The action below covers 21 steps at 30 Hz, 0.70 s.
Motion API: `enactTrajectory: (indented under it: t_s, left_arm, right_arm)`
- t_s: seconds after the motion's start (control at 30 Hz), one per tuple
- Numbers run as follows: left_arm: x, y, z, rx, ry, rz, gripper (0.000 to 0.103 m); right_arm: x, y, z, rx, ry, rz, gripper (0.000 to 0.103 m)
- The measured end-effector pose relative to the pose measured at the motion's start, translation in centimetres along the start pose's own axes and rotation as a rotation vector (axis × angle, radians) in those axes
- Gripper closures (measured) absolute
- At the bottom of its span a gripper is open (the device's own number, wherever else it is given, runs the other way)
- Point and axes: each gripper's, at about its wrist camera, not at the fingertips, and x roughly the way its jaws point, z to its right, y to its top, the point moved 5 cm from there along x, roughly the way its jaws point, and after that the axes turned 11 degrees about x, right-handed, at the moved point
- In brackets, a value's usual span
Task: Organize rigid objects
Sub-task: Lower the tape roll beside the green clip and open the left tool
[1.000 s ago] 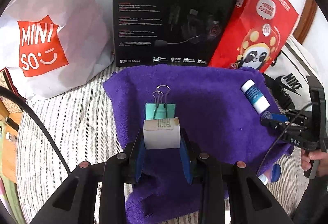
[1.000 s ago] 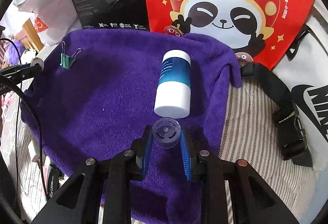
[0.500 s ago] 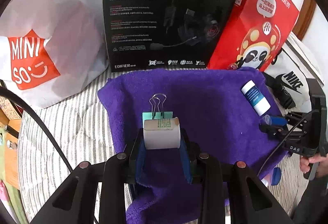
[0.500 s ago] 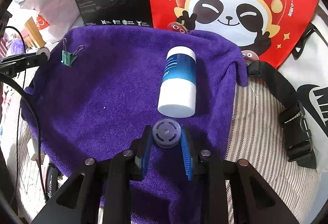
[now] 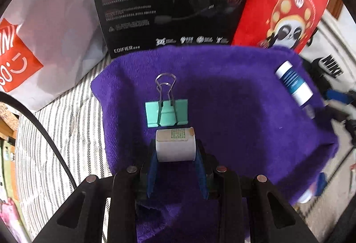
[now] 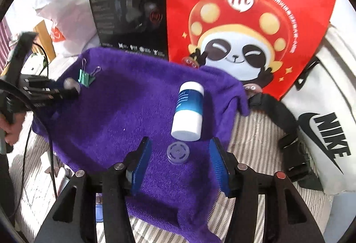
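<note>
Purple towel (image 6: 133,114) covers the striped bedding, so going left to right: the left gripper (image 5: 175,149) has its blue pads clamped on a small white roll (image 5: 175,144), held just short of the green binder clip (image 5: 166,113) lying on the towel. Further right, the blue-and-white bottle (image 6: 189,114) lies on its side, and a clear round cap (image 6: 178,152) sits loose between the wide-spread fingers of the right gripper (image 6: 179,166), touching neither.

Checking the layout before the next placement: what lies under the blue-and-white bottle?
The blue-and-white bottle lies on its side on the purple towel. What lies beneath the towel there is hidden.
</note>
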Motion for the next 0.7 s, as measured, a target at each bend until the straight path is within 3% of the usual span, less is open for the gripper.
enactTrajectory:
  t_s: [0.53, 0.7]
  left_arm:
    - [0.3, -0.1, 1.2, 0.029, 0.039, 0.005, 0.072]
    - [0.3, -0.4, 1.1, 0.031, 0.048, -0.002, 0.06]
  right_arm:
    - [-1.8, 0.5, 0.2, 0.001, -0.012, 0.023, 0.049]
    - [-2.6, 0.5, -0.7, -0.036, 0.024, 0.047, 0.049]
